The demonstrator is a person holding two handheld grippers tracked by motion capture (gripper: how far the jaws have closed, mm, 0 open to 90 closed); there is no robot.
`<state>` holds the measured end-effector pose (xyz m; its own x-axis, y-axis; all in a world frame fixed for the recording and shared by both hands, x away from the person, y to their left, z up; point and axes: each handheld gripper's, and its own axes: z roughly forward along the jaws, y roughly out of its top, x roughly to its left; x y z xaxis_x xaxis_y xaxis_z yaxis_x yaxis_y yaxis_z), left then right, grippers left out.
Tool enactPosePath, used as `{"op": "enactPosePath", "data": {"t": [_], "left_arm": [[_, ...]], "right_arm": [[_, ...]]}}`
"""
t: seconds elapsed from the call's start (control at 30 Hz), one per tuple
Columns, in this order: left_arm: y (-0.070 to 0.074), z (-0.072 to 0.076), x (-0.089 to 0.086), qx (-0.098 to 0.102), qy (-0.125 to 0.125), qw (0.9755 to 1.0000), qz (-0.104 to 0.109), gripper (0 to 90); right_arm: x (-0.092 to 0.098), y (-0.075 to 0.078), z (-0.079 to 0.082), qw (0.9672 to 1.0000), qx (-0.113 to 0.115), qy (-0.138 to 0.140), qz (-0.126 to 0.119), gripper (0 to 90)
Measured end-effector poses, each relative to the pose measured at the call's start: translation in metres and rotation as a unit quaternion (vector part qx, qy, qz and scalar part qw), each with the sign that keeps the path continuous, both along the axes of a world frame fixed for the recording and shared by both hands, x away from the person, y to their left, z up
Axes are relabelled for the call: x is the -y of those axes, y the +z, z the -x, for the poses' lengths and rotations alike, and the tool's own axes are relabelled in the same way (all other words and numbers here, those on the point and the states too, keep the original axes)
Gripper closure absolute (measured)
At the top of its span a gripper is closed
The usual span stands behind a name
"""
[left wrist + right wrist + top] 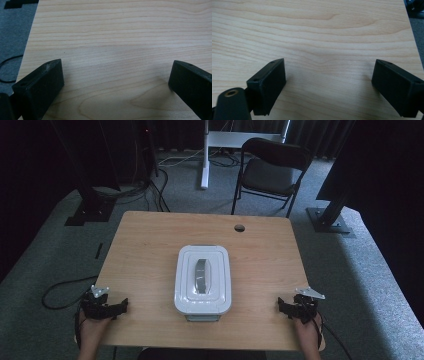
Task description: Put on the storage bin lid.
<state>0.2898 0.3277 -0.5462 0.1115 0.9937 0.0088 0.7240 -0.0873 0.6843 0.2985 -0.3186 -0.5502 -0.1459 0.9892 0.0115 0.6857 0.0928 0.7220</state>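
A white rectangular container (203, 279) with a closed lid and a grey handle (201, 276) sits in the middle of the wooden table (150, 245). My left gripper (122, 306) rests near the table's front left corner, held by a hand, well apart from the container. In the left gripper view it (116, 72) stands open over bare wood. My right gripper (281, 306) lies near the front right corner, also clear of the container. In the right gripper view it (329, 72) is open with nothing between its jaws.
A round cable hole (239, 228) sits near the table's far edge. Beyond the table stand a dark folding chair (270, 170) and a white desk leg (205, 155). Cables (60, 290) trail on the grey carpet at the left.
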Motion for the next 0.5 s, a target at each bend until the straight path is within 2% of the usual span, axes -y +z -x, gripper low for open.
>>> {"op": "enactPosePath", "data": {"t": [0.23, 0.33, 0.5], "left_arm": [[0.000, -0.005, 0.000, 0.000, 0.005, 1.0000, 0.000, 0.4], [0.000, -0.008, 0.000, 0.001, 0.016, 0.9999, 0.000, 0.4], [0.000, -0.012, 0.000, 0.000, 0.012, 0.9999, -0.001, 0.4]], "right_arm": [[-0.002, 0.000, -0.004, 1.0000, 0.000, 0.000, -0.001, 11.3], [-0.004, 0.000, -0.007, 1.0000, -0.001, -0.002, -0.001, 11.3], [-0.005, 0.000, -0.009, 1.0000, -0.001, -0.007, -0.001, 11.4]]}}
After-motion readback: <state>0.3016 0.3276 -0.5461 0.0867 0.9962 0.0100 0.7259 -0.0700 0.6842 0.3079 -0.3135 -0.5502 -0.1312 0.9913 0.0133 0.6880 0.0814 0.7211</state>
